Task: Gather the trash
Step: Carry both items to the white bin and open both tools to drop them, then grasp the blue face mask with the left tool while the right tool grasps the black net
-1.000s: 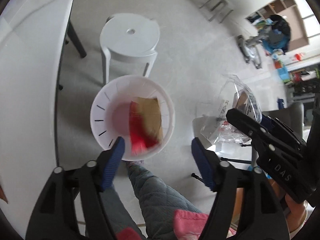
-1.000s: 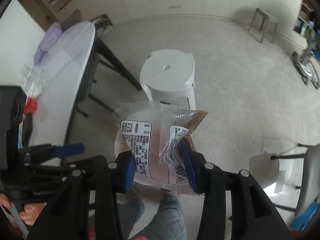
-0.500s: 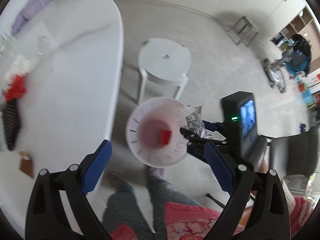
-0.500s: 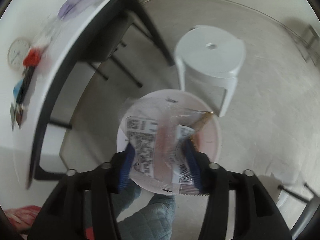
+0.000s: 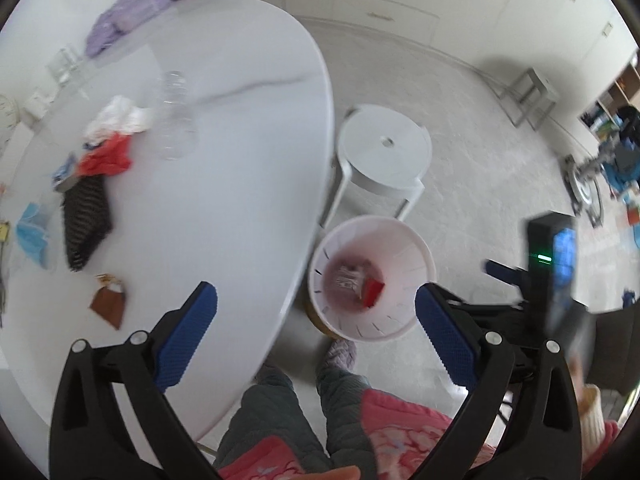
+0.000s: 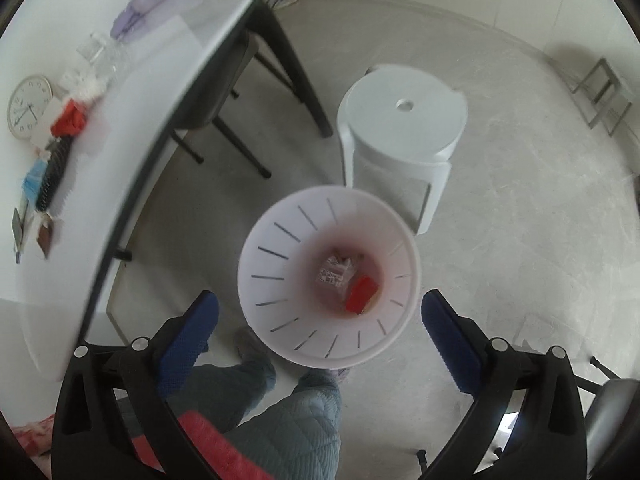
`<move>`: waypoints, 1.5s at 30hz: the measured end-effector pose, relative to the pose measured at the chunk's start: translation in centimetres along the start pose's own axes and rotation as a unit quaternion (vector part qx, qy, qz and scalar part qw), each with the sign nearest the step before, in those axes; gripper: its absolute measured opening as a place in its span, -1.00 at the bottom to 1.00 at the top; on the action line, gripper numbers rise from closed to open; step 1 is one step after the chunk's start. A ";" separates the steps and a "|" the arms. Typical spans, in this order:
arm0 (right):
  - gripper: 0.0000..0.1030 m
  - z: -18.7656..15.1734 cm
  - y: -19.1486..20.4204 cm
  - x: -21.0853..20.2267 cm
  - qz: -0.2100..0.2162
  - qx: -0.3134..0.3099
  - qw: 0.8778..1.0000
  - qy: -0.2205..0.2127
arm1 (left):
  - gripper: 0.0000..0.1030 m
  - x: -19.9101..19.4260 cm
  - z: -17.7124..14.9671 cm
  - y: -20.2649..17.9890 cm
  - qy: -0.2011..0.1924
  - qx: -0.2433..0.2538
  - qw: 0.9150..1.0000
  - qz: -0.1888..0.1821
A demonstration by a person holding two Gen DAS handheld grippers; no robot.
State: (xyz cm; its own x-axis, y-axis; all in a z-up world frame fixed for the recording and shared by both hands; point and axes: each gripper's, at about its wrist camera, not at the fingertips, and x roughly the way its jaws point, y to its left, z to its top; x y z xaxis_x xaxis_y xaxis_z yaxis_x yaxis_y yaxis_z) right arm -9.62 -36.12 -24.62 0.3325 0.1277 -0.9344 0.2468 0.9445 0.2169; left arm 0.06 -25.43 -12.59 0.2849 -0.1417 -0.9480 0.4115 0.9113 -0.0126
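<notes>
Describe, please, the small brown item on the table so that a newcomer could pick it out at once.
Start at the white oval table and follow the strip of litter along its left part toward the near end. Past the black-and-white striped wrapper lies the brown wrapper, apart from the rest. It is the only brown piece there, small and roughly triangular.

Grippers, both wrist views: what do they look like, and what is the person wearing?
Both match: the left gripper and right gripper have black plastic frames with silver screw heads and two fingers faced in blue textured pads. In the left view the right gripper carries a black box with a green light and blue screen. The person wears grey-blue quilted trousers and a pink floral top.
</notes>
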 end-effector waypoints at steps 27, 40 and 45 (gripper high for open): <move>0.95 4.5 20.3 -6.4 0.077 -0.144 0.985 -0.047 | 0.84 -3.9 -3.6 30.6 -0.062 -0.322 0.941 0.084; 0.95 6.2 39.7 -1.6 0.099 -0.198 0.975 -0.031 | 0.81 4.4 -1.9 50.0 -0.039 -0.336 0.936 0.098; 0.95 6.1 42.2 -0.3 0.079 -0.172 0.982 -0.021 | 0.56 8.3 -0.5 52.5 -0.013 -0.311 0.948 0.068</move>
State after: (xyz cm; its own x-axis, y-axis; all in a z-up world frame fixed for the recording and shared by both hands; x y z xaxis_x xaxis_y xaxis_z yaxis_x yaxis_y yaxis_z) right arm 6.25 1.89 -13.51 0.3800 0.2757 -0.8829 -0.1314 0.9609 0.2436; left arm 23.63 21.46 -21.26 0.3240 -0.0082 -0.9460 -0.2177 0.9725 -0.0829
